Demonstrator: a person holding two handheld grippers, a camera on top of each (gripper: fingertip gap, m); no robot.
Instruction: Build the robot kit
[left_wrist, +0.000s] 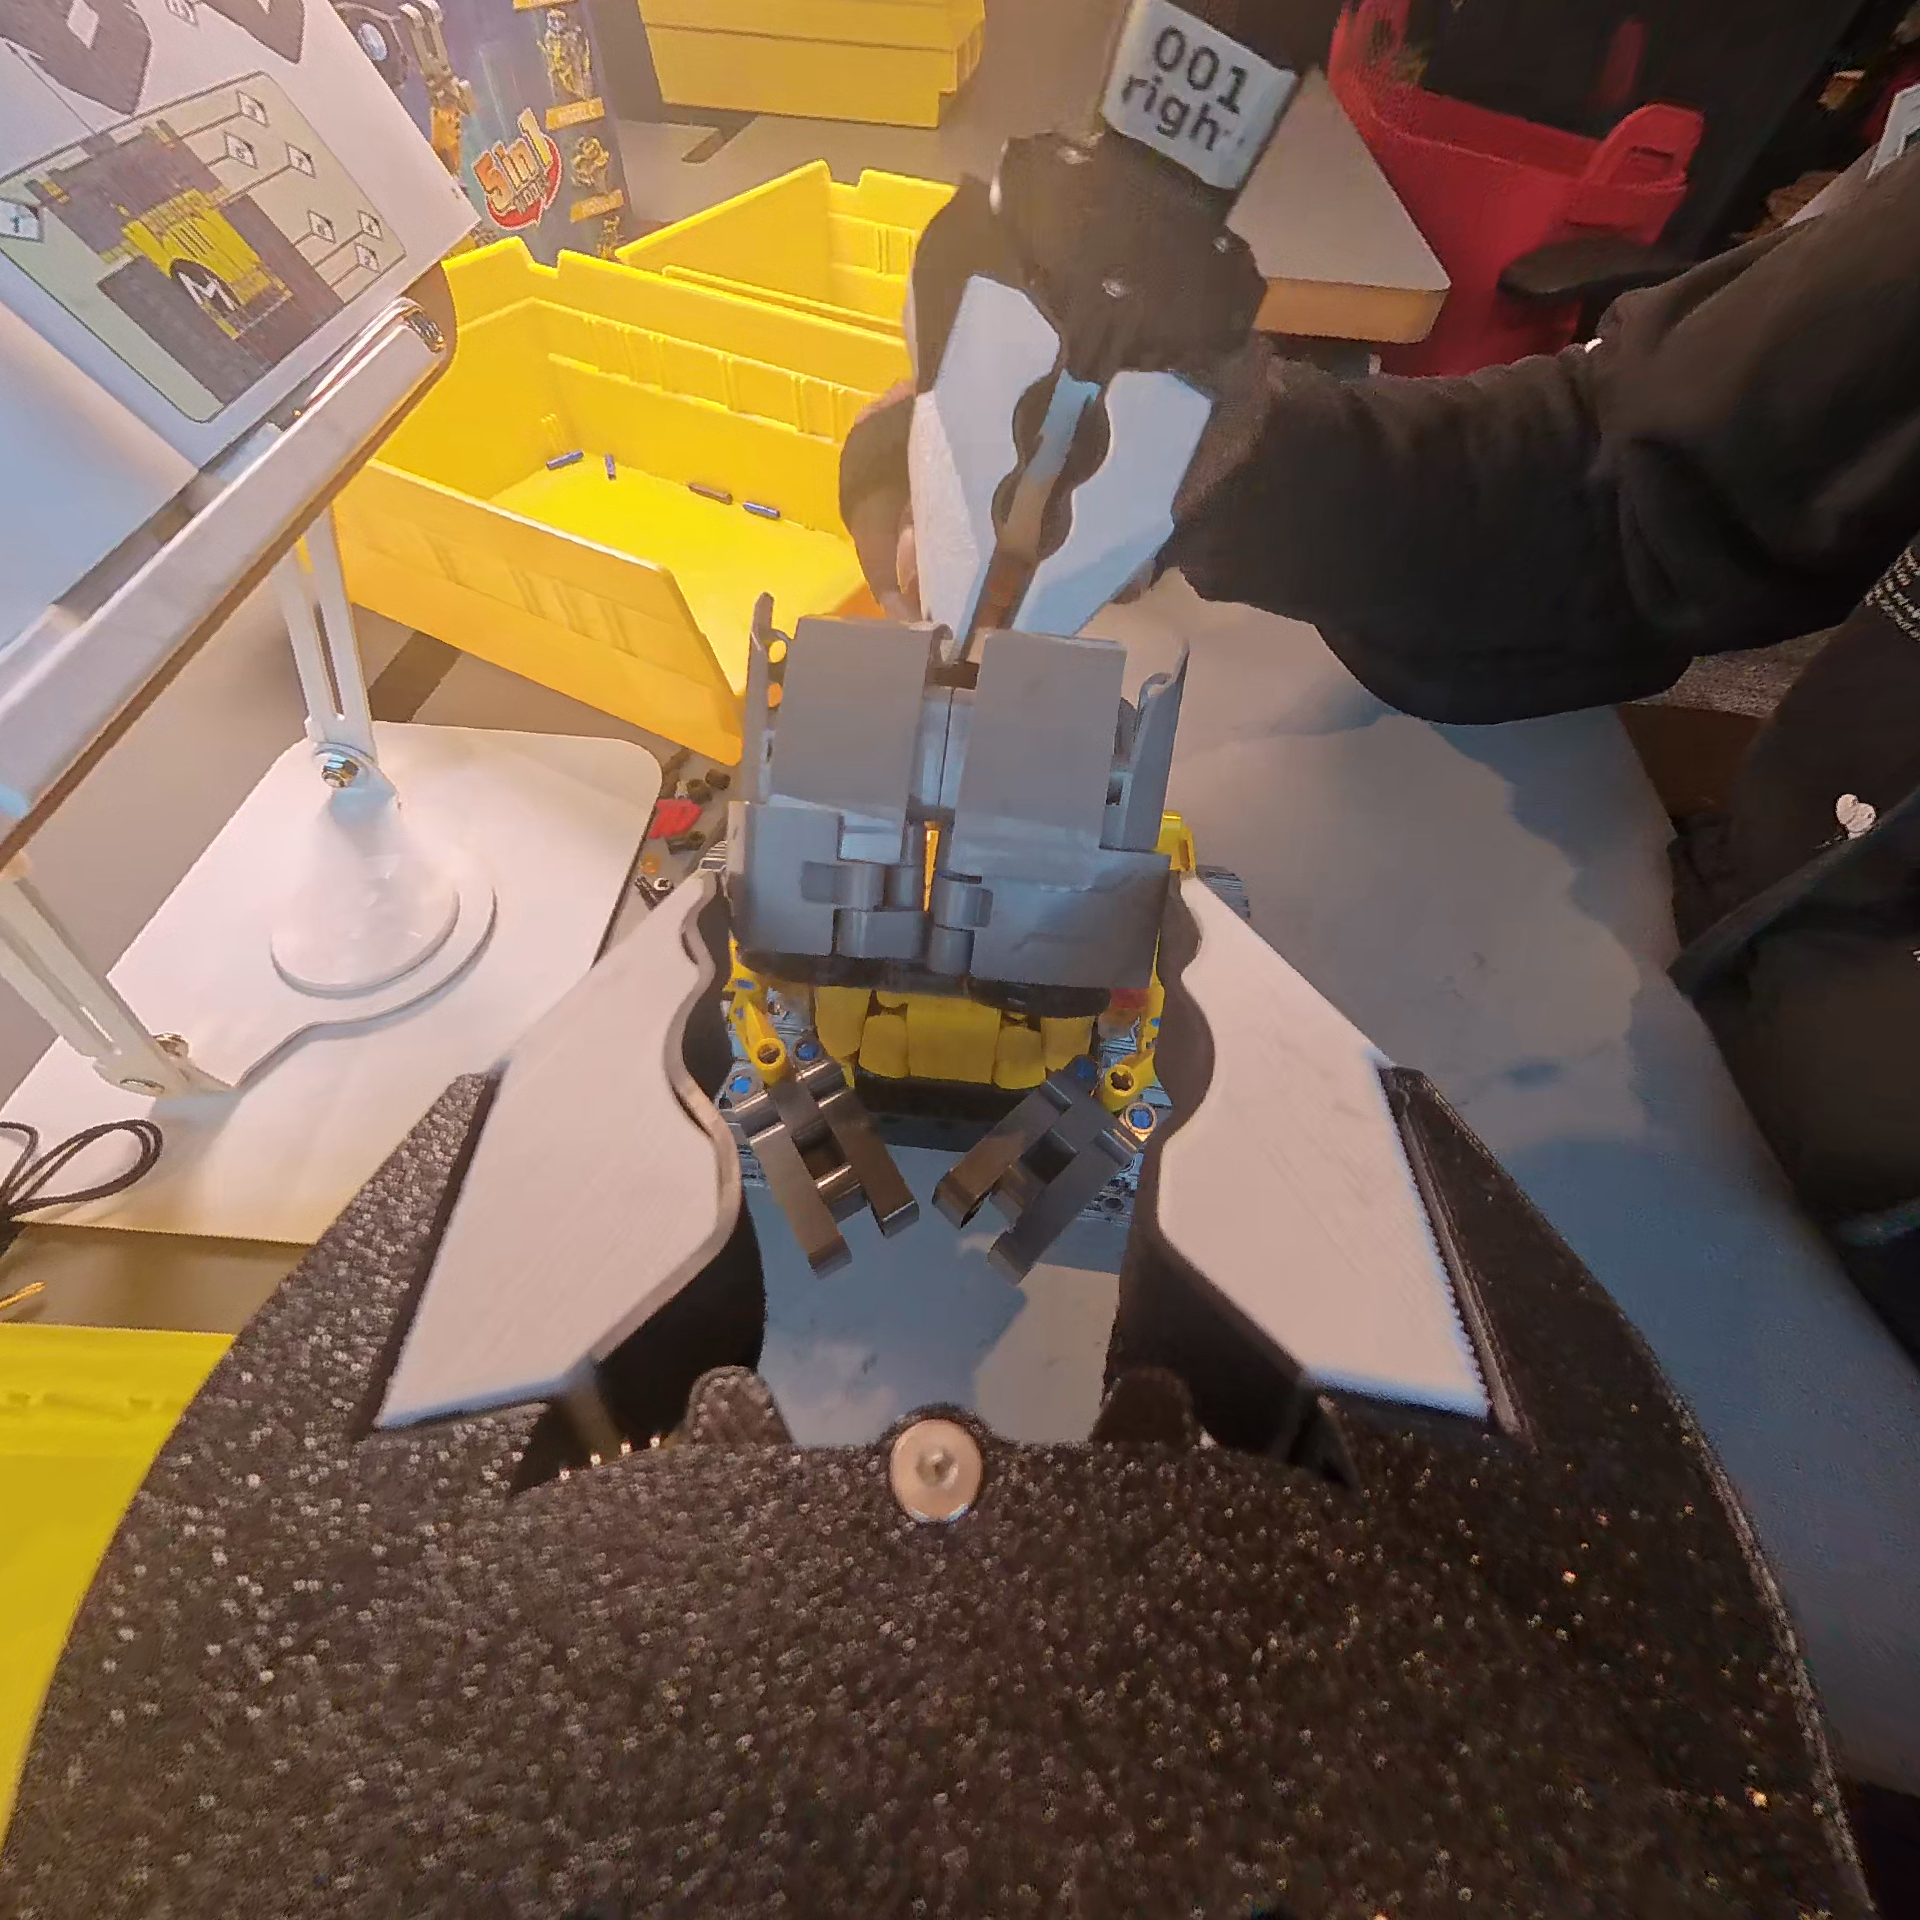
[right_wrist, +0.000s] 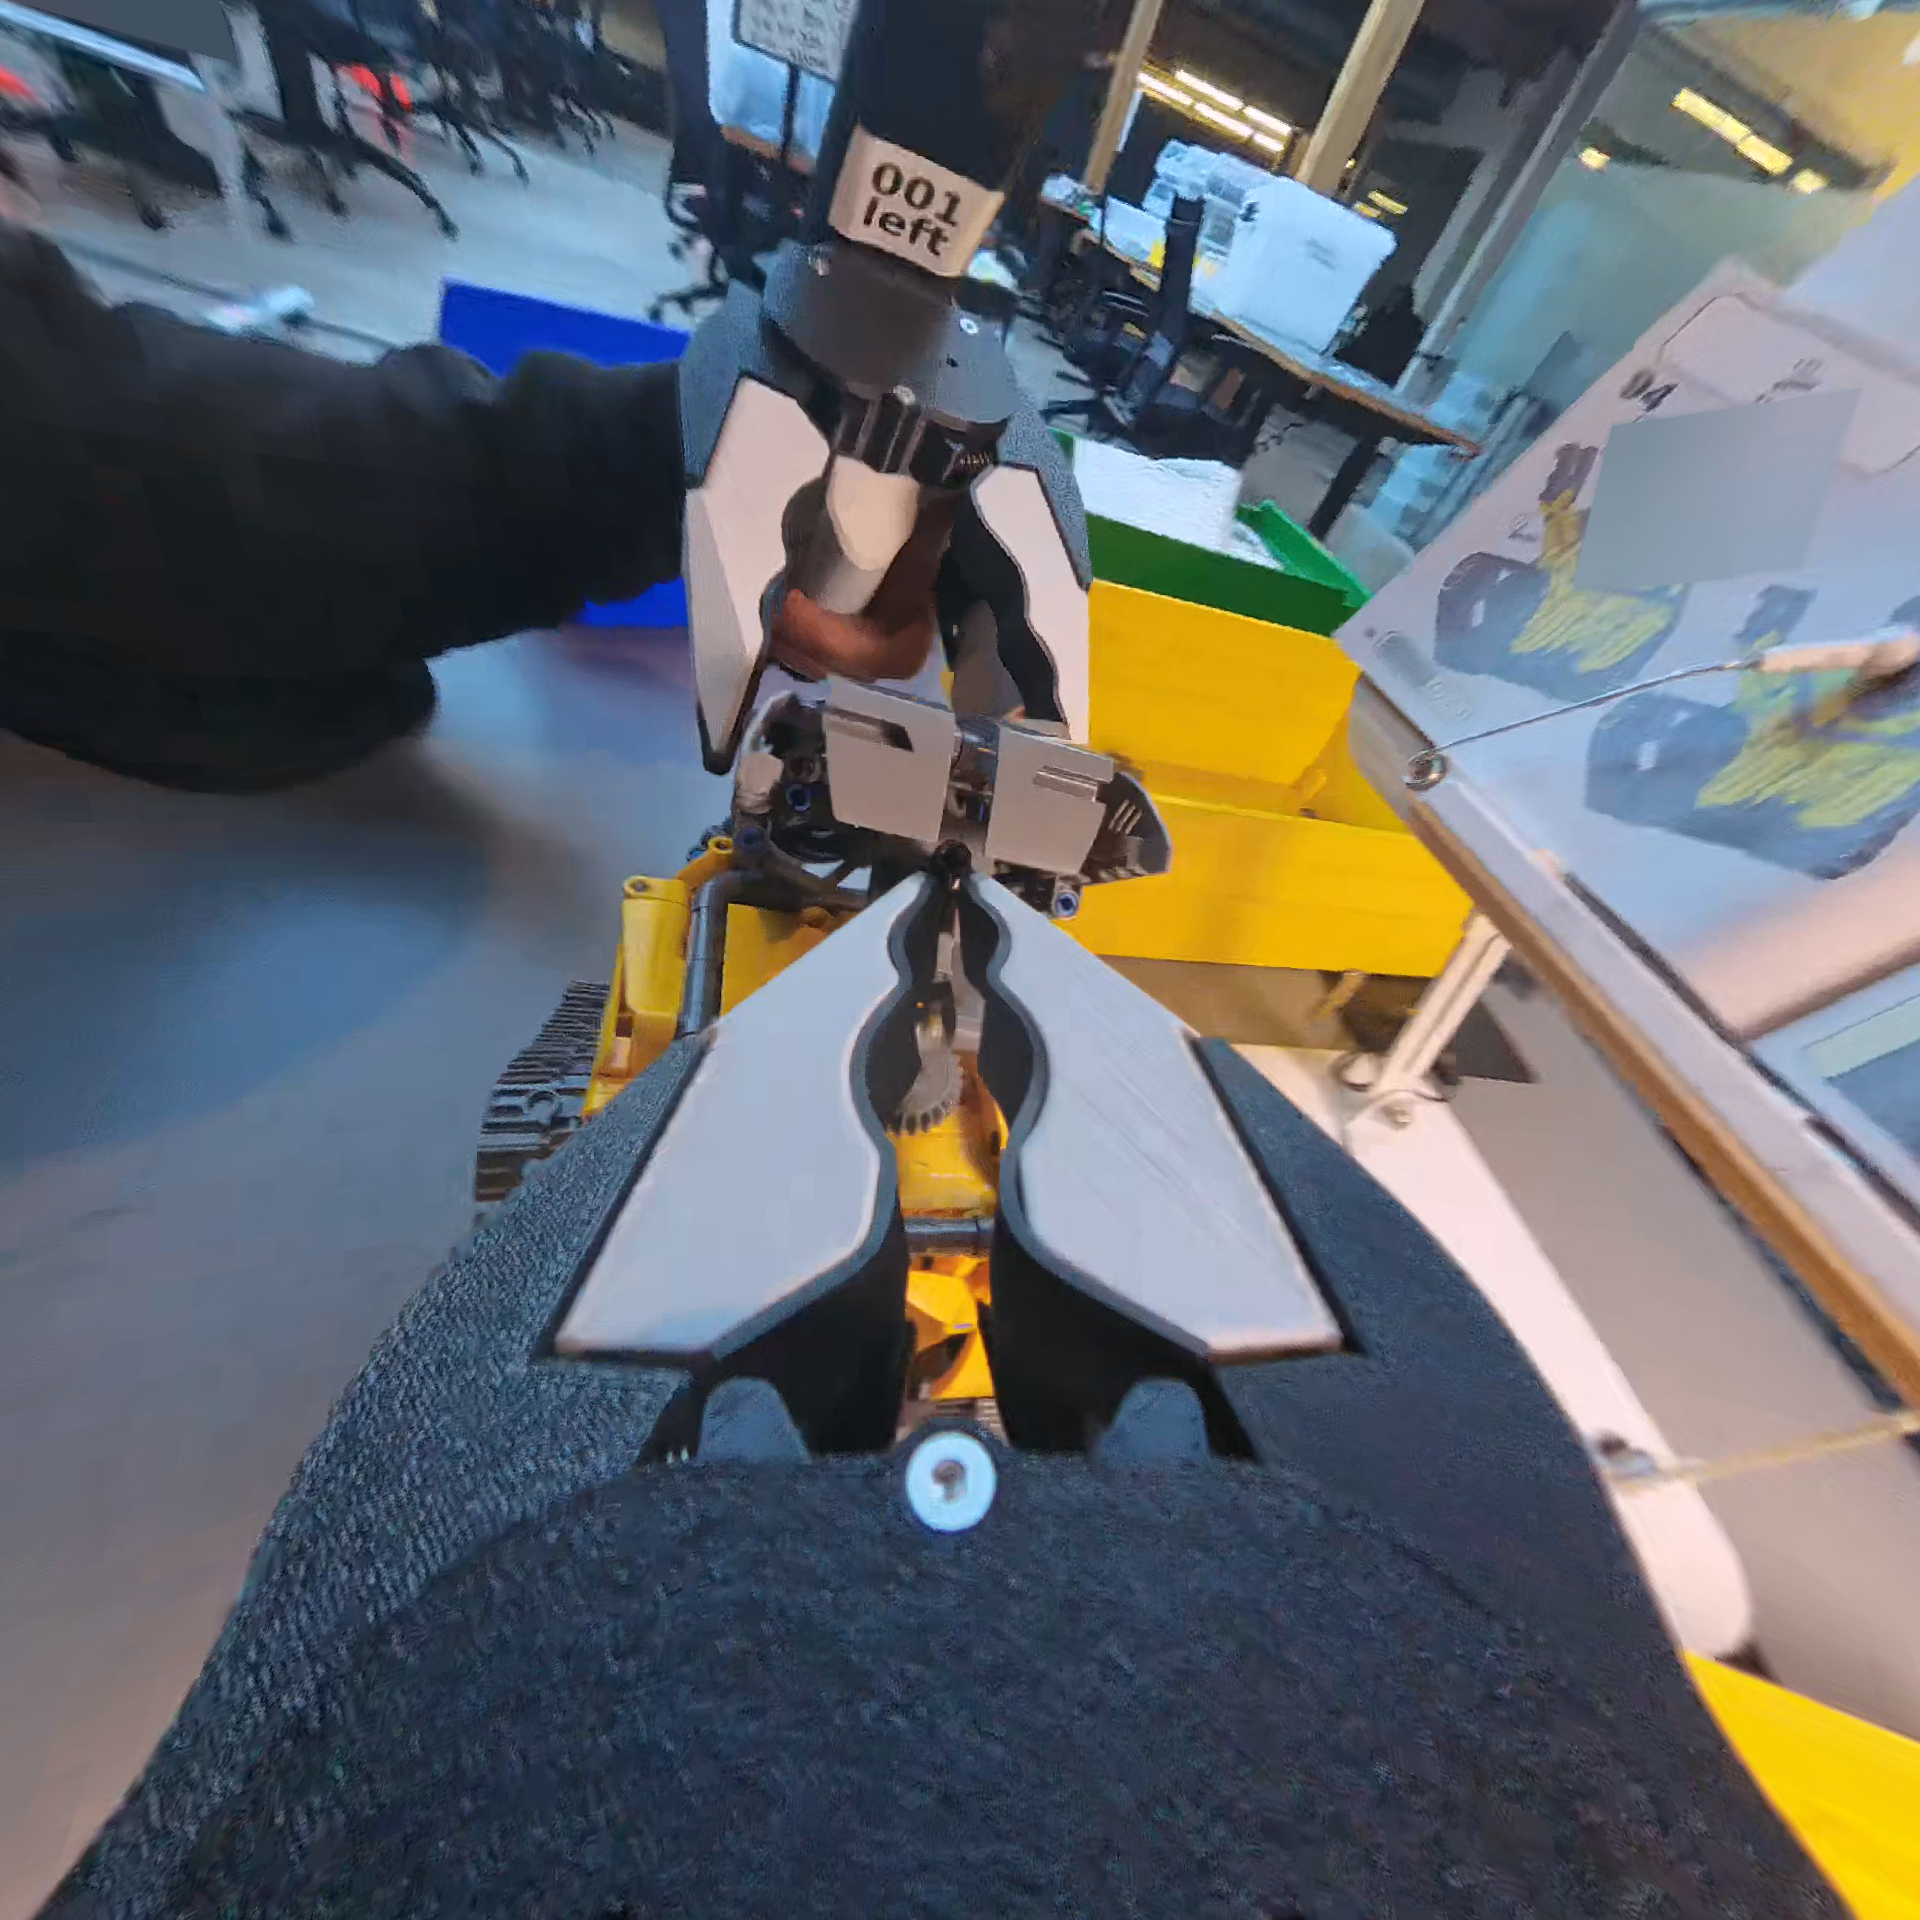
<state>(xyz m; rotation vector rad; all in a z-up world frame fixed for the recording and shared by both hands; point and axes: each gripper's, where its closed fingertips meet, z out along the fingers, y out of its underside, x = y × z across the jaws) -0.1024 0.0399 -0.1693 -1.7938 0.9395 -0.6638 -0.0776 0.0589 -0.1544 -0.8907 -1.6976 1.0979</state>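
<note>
A yellow and grey brick-built tracked model (left_wrist: 935, 852) stands on the grey table (left_wrist: 1403, 935). My left gripper (left_wrist: 945, 925) has its fingers spread wide on either side of the model's grey upper part and presses against its sides. It also shows in the right wrist view (right_wrist: 894, 727), beyond the model (right_wrist: 935, 790). My right gripper (right_wrist: 948, 878) has its tips almost together, pinched on a small black piece (right_wrist: 948, 857) at the top rear of the grey part. In the left wrist view the right gripper (left_wrist: 966, 634) comes down from above and behind.
Yellow bins (left_wrist: 623, 540) with a few small blue pins stand behind the model. An instruction booklet (left_wrist: 208, 260) rests on a white stand (left_wrist: 343, 935) at left. Loose small parts (left_wrist: 681, 810) lie by the stand's base. A green bin (right_wrist: 1195, 561) sits farther back. Black sleeves (left_wrist: 1558, 499) reach in. Left tips to right tips: about 5 cm.
</note>
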